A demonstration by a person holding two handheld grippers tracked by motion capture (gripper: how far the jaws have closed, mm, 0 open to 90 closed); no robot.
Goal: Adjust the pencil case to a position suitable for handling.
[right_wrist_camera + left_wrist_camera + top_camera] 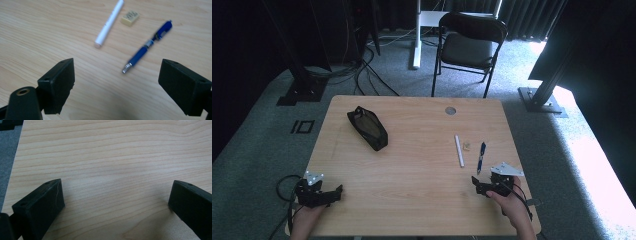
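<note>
A black pencil case lies on the wooden table at the left rear. To the right lie a white pen, a small beige eraser and a blue pen. My right gripper is open near the front right, just short of the blue pen's tip. My left gripper is open at the front left corner, over bare wood with nothing between its jaws.
A grey round grommet sits near the table's far edge. A black folding chair stands behind the table. Cables and black stand bases lie on the grey carpet beyond.
</note>
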